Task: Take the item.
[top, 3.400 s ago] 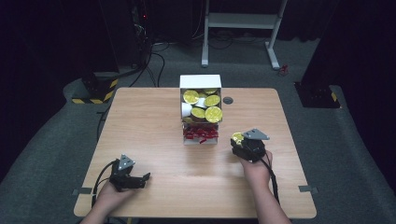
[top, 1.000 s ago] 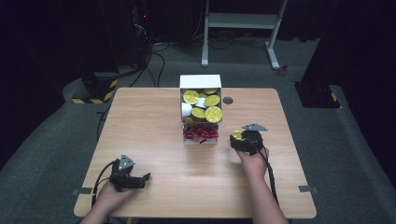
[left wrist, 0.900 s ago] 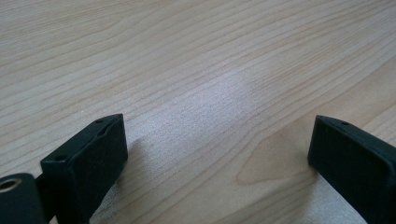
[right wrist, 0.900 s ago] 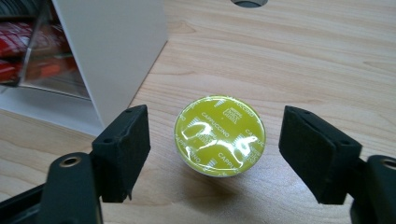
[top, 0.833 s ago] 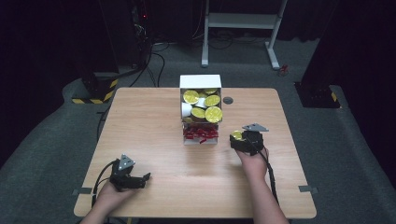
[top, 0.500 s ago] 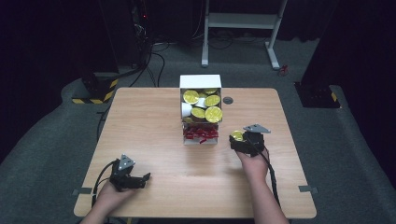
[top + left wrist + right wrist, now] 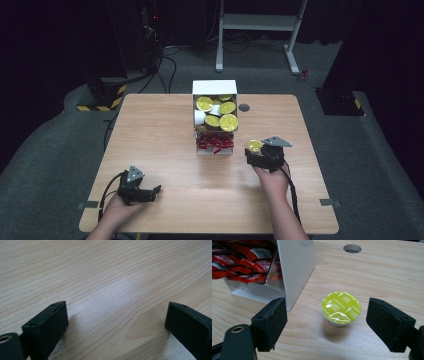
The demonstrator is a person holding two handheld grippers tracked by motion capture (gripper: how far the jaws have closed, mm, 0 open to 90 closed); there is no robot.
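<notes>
On the table [image 7: 165,135], right of the white box: your right gripper [image 7: 327,325] and one capsule.
Capsule: a yellow-lidded coffee capsule [image 7: 340,308] stands upright on the wood, lid up, printed "cappuccino". From the high view it sits [image 7: 254,145] just ahead of your right gripper [image 7: 253,156].
Right tongs: spread wide, one jaw on each side of the capsule, neither pad touching it. The capsule lies slightly ahead of the line between the pads.
White box: the box [image 7: 295,267] stands just left of the capsule, apart from it. Its lower compartment holds red sachets [image 7: 244,257].
Upper compartment: more yellow-lidded capsules [image 7: 220,112] are piled inside, seen from above.
Table hole: a round opening [image 7: 352,248] lies beyond the capsule, well apart.
Left tongs: your left gripper [image 7: 150,192] rests near the table's front left corner, well apart from the box. Its jaws are spread, with bare wood [image 7: 112,297] between them.
</notes>
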